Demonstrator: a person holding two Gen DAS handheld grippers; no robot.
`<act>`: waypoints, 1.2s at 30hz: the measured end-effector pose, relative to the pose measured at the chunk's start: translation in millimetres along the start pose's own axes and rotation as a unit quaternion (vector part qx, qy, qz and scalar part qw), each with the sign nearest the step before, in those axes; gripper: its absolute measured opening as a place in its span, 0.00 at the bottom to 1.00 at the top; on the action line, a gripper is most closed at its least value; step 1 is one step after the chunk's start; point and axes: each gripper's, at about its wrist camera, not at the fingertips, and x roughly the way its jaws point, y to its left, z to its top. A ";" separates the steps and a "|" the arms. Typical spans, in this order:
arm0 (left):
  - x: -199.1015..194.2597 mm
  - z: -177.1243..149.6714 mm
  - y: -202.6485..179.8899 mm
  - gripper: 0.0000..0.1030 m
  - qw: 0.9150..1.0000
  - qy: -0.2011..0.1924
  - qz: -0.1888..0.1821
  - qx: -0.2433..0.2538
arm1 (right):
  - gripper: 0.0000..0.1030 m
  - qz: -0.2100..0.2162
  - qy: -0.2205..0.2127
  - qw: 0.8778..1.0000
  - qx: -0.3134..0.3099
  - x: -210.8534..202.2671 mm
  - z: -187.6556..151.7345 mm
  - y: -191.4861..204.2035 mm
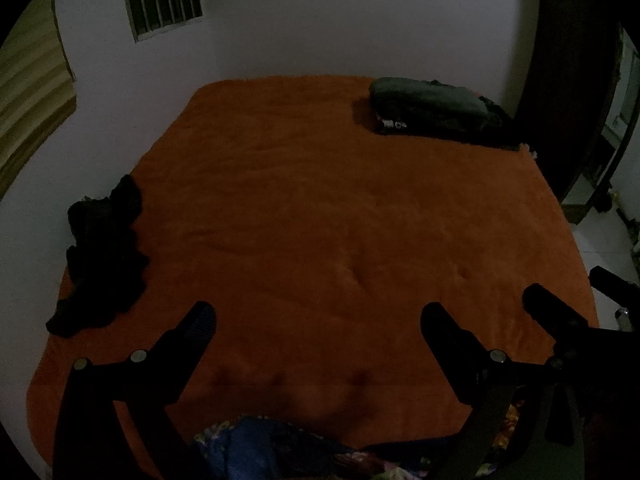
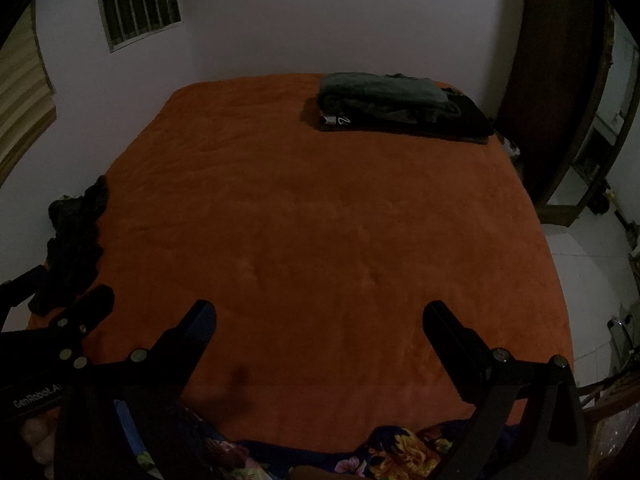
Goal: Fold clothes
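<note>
Left tongs [image 1: 318, 314]: spread wide, nothing between the fingers, hanging over the near part of the bed.
Right tongs [image 2: 320, 312]: likewise spread wide and empty, just beside the left pair.
Bed [image 1: 320, 200]: orange cover, its middle bare.
Step in hand: between garments, by my reading; nothing is gripped.
Unfolded clothes [image 1: 100, 256]: one dark crumpled heap at the left edge of the bed; how many pieces it holds I cannot tell.
Folded stack [image 2: 400, 104]: one pile at the far right corner, a grey-green piece on top of black ones.
Next move: probably reach left to the heap, pinch one garment and spread it flat mid-bed.
</note>
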 end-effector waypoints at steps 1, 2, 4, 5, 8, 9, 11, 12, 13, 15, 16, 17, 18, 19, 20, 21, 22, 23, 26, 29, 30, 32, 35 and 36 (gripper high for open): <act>0.0 0.0 -1.4 0.99 1.000 0.001 -0.002 -0.001 | 1.00 0.000 0.000 1.000 0.000 0.0 -0.4 -0.3; -0.2 -0.1 -4.1 0.99 1.000 0.002 -0.003 -0.002 | 1.00 0.000 0.000 1.000 0.001 0.1 -0.8 -0.5; -1.5 -0.5 -15.2 0.99 1.000 0.000 -0.003 -0.004 | 1.00 0.001 -0.001 1.000 0.002 0.1 -1.6 -1.1; -2.0 -2.2 -15.3 0.99 1.000 -0.004 -0.004 -0.003 | 1.00 0.001 -0.001 1.000 0.002 0.1 -1.9 -1.3; -2.6 -12.1 -19.7 0.99 1.000 -0.021 -0.002 0.002 | 1.00 0.002 0.001 1.000 0.004 -1.1 -0.5 -0.1; -3.4 -15.9 -25.6 0.99 1.000 -0.023 0.000 0.005 | 1.00 0.003 0.002 1.000 0.005 -1.5 1.5 0.9; -4.7 -22.7 -29.2 0.99 1.000 -0.024 -0.003 0.009 | 1.00 0.005 0.003 1.000 0.006 -4.6 5.5 1.8; -5.2 -25.8 -27.9 0.99 1.000 -0.023 -0.006 0.009 | 1.00 0.006 0.003 1.000 0.007 -6.4 7.9 0.5; -5.6 -28.6 -26.5 0.99 1.000 -0.023 -0.009 0.010 | 1.00 0.008 0.003 1.000 0.007 -9.7 10.8 -2.4; -4.6 -29.8 -23.7 0.99 1.000 -0.019 -0.010 0.010 | 1.00 0.010 0.004 1.000 0.007 -11.1 12.7 -4.9; -4.2 -30.5 -22.3 0.99 1.000 -0.018 -0.011 0.010 | 1.00 0.010 0.004 1.000 0.007 -10.6 13.2 -5.2; -4.8 -32.1 -21.5 0.99 1.000 -0.020 -0.010 0.009 | 1.00 0.010 0.005 1.000 0.007 -10.0 13.9 -5.3; -5.7 -33.5 -20.7 0.99 1.000 -0.021 -0.010 0.007 | 1.00 0.010 0.006 1.000 0.006 -9.4 14.5 -4.8; -7.5 -33.8 -19.9 0.99 1.000 -0.023 -0.009 0.004 | 1.00 0.009 0.006 1.000 0.006 -9.0 15.0 -3.8; -8.7 -33.6 -20.0 0.99 1.000 -0.025 -0.008 0.001 | 1.00 0.009 0.007 1.000 0.005 -8.8 16.1 -3.5; -5.8 -31.7 -24.8 0.99 1.000 -0.025 -0.005 -0.001 | 1.00 0.009 0.007 1.000 0.005 -8.6 17.0 -3.2; -4.3 -37.3 -26.9 0.99 1.000 -0.027 -0.004 -0.002 | 1.00 0.010 0.007 1.000 0.006 -8.5 17.8 -3.4; -3.8 -40.6 -27.8 0.99 1.000 -0.027 -0.004 -0.002 | 1.00 0.010 0.006 1.000 0.006 -8.4 18.5 -4.0; -4.1 -48.4 -31.2 0.99 1.000 -0.023 -0.004 0.002 | 1.00 0.010 0.005 1.000 0.006 -7.7 18.9 -3.3; -10.7 -49.4 -31.7 0.99 1.000 -0.020 -0.005 0.005 | 1.00 0.010 0.003 1.000 0.005 -6.2 16.4 -1.7; -14.4 -48.1 -30.0 0.99 1.000 -0.020 -0.007 0.005 | 1.00 0.010 0.004 1.000 0.005 -5.8 16.7 -1.0; -22.2 -43.3 -26.8 0.99 1.000 -0.018 -0.007 0.004 | 1.00 0.010 0.004 1.000 0.005 -5.4 17.5 -0.1; -26.1 -22.1 -24.2 0.99 1.000 -0.009 -0.006 0.003 | 1.00 0.010 0.004 1.000 0.005 -4.7 16.7 -0.9; -26.9 -16.5 -26.9 0.99 1.000 -0.007 -0.005 0.002 | 1.00 0.011 0.004 1.000 0.005 -4.5 16.5 -1.2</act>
